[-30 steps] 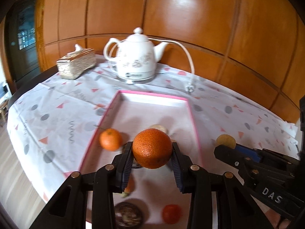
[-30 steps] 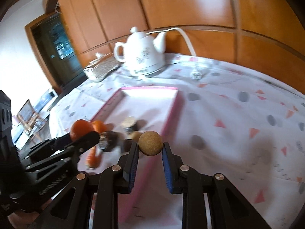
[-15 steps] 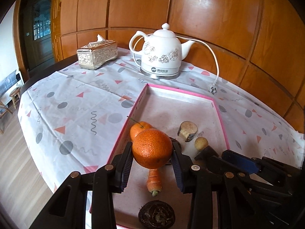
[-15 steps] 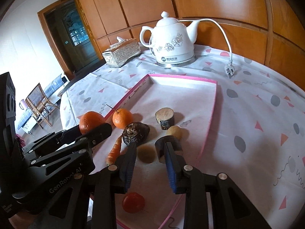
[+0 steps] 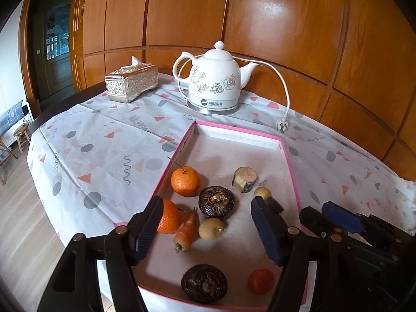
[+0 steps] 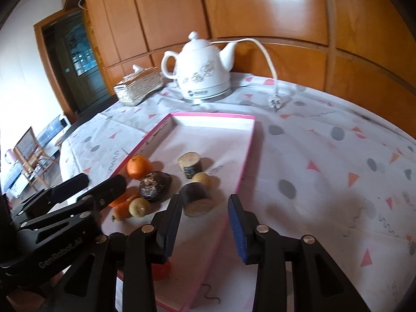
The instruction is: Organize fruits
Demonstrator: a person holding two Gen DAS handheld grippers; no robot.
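Both grippers hang over the near end of the pink-rimmed tray [image 5: 291, 166], each with its jaws spread and nothing between them: the left gripper [image 5: 205, 230] at the near left edge, the right gripper [image 6: 204, 217] at the near right edge.

By the near rim lie a dark round fruit [image 5: 204, 282] and a small red fruit [image 5: 260, 281]. Just beyond are a small carrot [image 5: 187, 231] and a pale round fruit [image 5: 211, 228], with an orange [image 5: 169, 216] against the left rim, partly hidden by the left finger. Farther in sit a second dark fruit [image 5: 217, 202], a second orange [image 5: 185, 181], a second pale fruit [image 5: 262, 192] and two cut stubs [image 6: 189, 165] [image 6: 196, 199].

The tray rests on a patterned tablecloth [image 5: 104, 140]. At the far edge stand one white kettle [image 5: 214, 82] and one tissue box [image 5: 131, 83], before wood panelling [image 5: 286, 20].
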